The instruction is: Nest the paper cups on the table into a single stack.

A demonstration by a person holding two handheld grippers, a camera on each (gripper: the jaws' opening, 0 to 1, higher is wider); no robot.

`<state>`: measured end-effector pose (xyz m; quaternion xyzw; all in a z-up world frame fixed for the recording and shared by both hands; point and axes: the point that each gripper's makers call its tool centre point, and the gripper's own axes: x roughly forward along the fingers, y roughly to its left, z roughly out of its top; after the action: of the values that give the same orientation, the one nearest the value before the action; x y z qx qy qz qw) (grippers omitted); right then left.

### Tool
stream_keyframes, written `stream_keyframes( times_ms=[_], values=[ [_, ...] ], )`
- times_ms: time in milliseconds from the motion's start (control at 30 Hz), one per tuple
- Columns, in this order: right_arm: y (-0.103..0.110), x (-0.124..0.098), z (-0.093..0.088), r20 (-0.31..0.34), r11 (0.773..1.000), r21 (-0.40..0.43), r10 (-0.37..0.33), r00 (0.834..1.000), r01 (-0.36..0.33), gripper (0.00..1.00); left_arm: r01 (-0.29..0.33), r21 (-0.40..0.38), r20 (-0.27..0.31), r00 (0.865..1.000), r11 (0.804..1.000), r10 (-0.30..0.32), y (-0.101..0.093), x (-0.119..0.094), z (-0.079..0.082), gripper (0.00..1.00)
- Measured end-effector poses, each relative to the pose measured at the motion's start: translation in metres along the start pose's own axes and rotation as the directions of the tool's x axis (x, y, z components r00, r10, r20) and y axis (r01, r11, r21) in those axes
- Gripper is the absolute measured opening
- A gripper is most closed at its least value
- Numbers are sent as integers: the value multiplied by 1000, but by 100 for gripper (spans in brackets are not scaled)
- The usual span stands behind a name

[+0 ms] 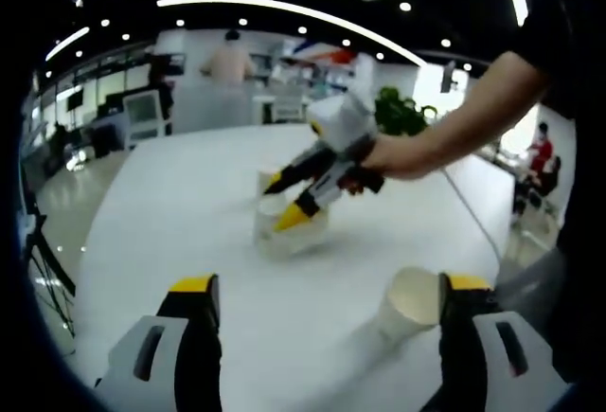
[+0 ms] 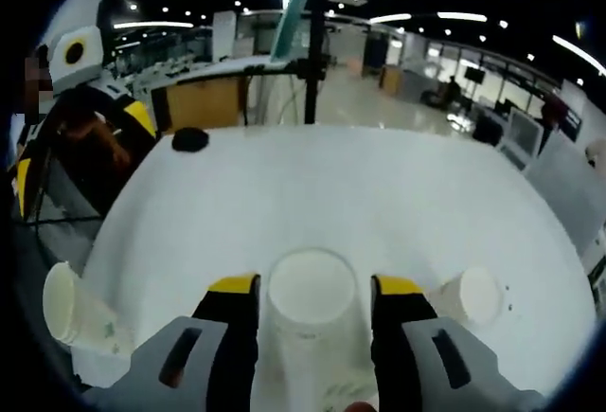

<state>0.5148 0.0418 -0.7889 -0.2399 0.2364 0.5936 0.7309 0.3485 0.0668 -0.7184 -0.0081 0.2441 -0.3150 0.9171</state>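
Note:
An upright white paper cup (image 2: 311, 291) stands between the yellow-tipped jaws of my right gripper (image 2: 315, 285), which press on its sides. From the left gripper view, that right gripper (image 1: 284, 201) reaches in from the right in a person's hand, straddling the same cup (image 1: 289, 237) mid-table. A second cup (image 1: 412, 300) lies on its side just inside the right jaw of my left gripper (image 1: 329, 284), whose jaws are open with nothing between them. A third cup (image 2: 473, 296) lies tipped over to the right of the held one. The second cup (image 2: 71, 310) also shows at the lower left of the right gripper view.
The white table (image 2: 322, 194) is large, and its edge runs close to the tipped cup on the left. A small black object (image 2: 189, 139) sits near its far edge. Beyond are office desks, a plant (image 1: 398, 114) and a person (image 1: 227, 57).

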Motion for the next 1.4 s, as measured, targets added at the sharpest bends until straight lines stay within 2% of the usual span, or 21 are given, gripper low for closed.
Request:
stream_keyframes(
  times_ms=[200,533,767,900,1133,1400],
  values=[
    [2,5,-2,-7,999,20,25,1000,-25,35,2,3,-3,1000,1000,-2,-1,1,0,94],
    [5,3,-2,1,999,4,32,999,-32,35,-7,6,-12,1000,1000,7,2,-3,0,94],
    [2,-4,5,23,1000,0,21,1000,-21,34,-18,7,5,1000,1000,18,4,-7,8,94],
    [2,-11,12,40,1000,-4,13,999,-13,34,-17,25,1,1000,1000,17,0,-9,14,94],
    [2,-37,25,75,1000,-4,-11,997,11,34,-15,53,9,1000,998,15,-3,-15,23,94],
    [8,-76,40,126,999,21,-42,991,40,34,-17,67,22,1000,998,16,-11,-23,33,93]
  ],
)
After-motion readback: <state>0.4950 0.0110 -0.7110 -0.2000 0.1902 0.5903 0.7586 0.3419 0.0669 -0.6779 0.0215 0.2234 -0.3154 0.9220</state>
